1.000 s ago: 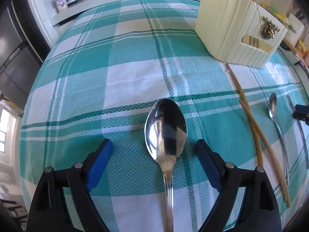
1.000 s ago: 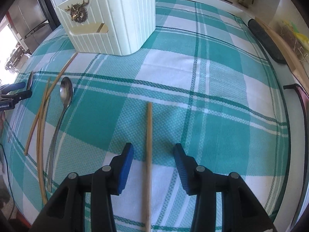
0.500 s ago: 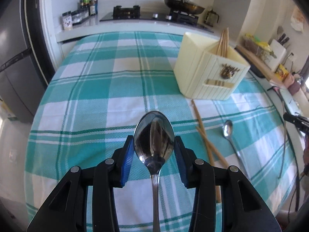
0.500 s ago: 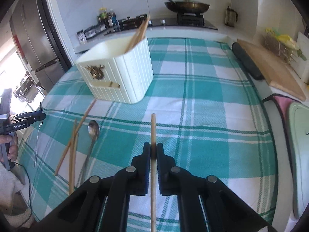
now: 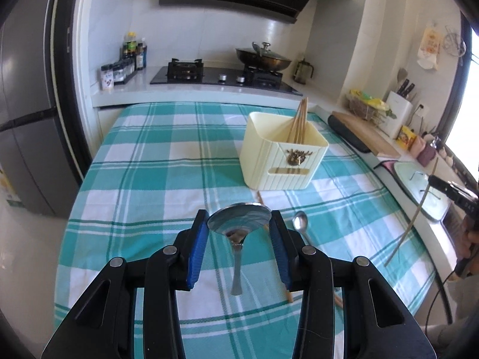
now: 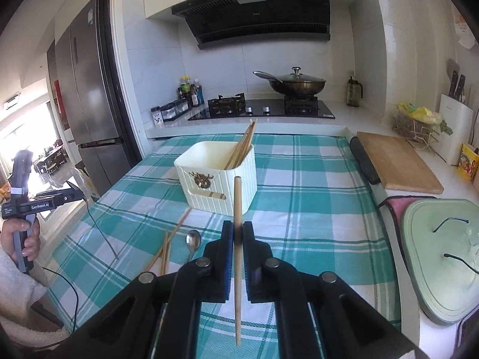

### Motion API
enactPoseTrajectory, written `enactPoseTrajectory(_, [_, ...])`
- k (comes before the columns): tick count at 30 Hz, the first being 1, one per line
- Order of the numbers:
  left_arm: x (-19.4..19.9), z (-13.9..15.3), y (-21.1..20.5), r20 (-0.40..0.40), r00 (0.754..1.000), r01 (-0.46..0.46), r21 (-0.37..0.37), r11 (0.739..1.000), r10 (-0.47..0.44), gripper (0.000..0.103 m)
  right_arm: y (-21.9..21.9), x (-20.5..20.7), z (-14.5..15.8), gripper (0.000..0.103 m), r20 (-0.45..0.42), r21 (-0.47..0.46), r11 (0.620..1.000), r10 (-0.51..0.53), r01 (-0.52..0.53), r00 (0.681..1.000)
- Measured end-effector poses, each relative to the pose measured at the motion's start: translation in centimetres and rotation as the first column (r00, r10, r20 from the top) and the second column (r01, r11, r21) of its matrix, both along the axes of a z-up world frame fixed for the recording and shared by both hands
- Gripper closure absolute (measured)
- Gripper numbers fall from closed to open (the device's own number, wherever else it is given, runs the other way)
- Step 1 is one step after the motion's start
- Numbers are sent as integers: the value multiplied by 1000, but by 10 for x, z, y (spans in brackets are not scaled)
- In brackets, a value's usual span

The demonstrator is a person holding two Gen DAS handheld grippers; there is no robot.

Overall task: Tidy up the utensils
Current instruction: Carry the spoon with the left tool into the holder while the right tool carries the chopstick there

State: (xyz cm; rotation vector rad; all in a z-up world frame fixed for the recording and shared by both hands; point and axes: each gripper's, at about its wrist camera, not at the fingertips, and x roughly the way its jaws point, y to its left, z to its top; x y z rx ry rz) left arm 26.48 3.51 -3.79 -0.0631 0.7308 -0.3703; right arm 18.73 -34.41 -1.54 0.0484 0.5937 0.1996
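Landmark: the cream utensil holder (image 5: 284, 152) is standing on the teal-and-white checked tablecloth (image 5: 143, 179) that is covering the tabletop, with a bundle of chopsticks (image 5: 298, 125) leaning upright inside it.
Left tongs (image 5: 239, 229): clenching a large steel spoon (image 5: 239, 224) by the sides of its bowl, in the air nearer the camera than the holder, the handle hanging down toward the cloth.
Right tongs (image 6: 238, 239): clamping tight on a single wooden chopstick (image 6: 237, 227), which is standing almost upright in front of the holder, its top end overlapping the holder's near wall in the right wrist view.
Small spoon (image 6: 193, 240): lying flat on the cloth, in front of the holder and to its left in the right wrist view.
Loose chopsticks (image 6: 167, 245): lying on the cloth just left of the small spoon, slanting toward the holder; they seem to number three, though they are overlapping.
Hand (image 6: 21, 240): gripping the left tongs' handle at the far left, well away from the holder.
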Motion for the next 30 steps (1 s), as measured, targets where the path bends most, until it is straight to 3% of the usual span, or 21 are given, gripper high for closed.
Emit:
enactPoseTrajectory(13, [5, 38, -6, 25, 998, 54, -43, 998, -52, 62, 11, 25, 32, 97, 55, -8, 999, 47, -47, 997])
enactPoseTrajectory(21, [44, 99, -14, 92, 994, 71, -114, 991, -61, 62, 12, 77, 58, 97, 101, -10, 999, 47, -46, 994])
enactPoseTrajectory(26, [82, 142, -29, 198, 980, 43, -159, 986, -10, 62, 18, 108, 96, 97, 216, -36, 998, 56, -50, 975])
enactPoseTrajectory(30, [127, 146, -47, 223, 974, 0, -214, 977, 49, 62, 30, 136, 118, 97, 331, -25, 999, 54, -49, 942])
